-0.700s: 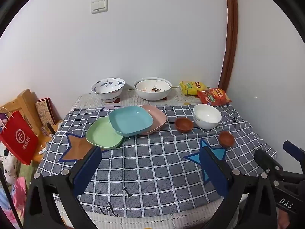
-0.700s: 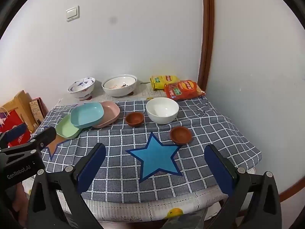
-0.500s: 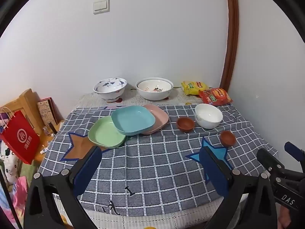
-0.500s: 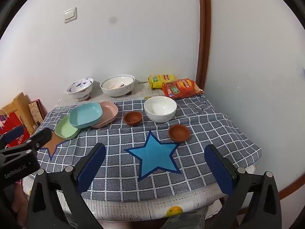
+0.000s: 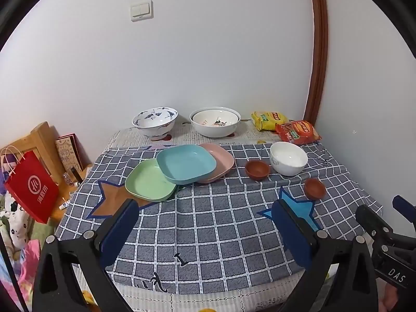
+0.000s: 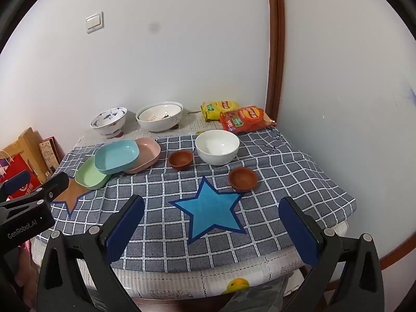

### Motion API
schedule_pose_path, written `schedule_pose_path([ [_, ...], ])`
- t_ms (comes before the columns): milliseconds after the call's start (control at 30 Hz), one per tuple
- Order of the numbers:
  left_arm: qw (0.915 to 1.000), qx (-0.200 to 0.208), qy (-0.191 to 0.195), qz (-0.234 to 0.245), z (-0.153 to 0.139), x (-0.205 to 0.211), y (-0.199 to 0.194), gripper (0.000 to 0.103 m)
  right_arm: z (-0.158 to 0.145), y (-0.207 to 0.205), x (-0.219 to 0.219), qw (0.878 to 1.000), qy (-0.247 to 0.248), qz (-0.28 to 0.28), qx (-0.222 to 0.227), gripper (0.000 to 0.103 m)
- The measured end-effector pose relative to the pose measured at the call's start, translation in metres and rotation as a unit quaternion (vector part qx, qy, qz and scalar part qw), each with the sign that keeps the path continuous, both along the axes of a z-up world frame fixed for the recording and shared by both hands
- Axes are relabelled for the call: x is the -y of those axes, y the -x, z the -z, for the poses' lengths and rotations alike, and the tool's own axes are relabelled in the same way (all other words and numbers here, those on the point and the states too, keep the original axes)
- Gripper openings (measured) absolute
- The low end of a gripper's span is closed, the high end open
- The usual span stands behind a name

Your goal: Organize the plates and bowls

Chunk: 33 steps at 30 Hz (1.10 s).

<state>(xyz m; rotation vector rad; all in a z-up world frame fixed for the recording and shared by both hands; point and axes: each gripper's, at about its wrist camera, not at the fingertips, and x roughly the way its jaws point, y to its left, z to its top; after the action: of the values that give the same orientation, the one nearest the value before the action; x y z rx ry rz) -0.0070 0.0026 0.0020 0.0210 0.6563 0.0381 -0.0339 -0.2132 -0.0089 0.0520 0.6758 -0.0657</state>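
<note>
Three square plates overlap at mid-table: a green plate [image 5: 148, 182], a blue plate [image 5: 186, 163] resting on top, and a pink plate [image 5: 221, 160] behind it. A white bowl [image 5: 288, 158] and two small brown bowls [image 5: 257, 169] [image 5: 315, 187] sit to the right. At the back stand a blue-patterned bowl [image 5: 155, 121] and a large white bowl [image 5: 215, 121]. My left gripper [image 5: 205, 230] hangs open above the table's near edge, nothing between its pads. My right gripper [image 6: 212, 230] is open too, over the blue star [image 6: 210, 208], empty.
Yellow and red snack bags [image 5: 297, 131] lie at the back right by the wooden door frame. A red paper bag [image 5: 31, 189] and a wooden rack [image 5: 44, 140] stand left of the table. A checked grey cloth [image 5: 208, 228] covers the table, walls close behind and right.
Both grippers have drawn back slightly from the table, so the dishes look a little farther away. Nothing on the table has moved and both stay open.
</note>
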Motion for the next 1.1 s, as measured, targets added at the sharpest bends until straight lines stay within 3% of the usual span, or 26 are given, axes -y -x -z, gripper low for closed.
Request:
schedule_pose_path([
  [1100, 1.0, 0.005, -0.001, -0.002, 0.0002, -0.0044, 0.0041, 0.103, 0.0004, 0.0064, 0.0001, 1.0, -0.006, -0.001, 0.009, 0.102],
])
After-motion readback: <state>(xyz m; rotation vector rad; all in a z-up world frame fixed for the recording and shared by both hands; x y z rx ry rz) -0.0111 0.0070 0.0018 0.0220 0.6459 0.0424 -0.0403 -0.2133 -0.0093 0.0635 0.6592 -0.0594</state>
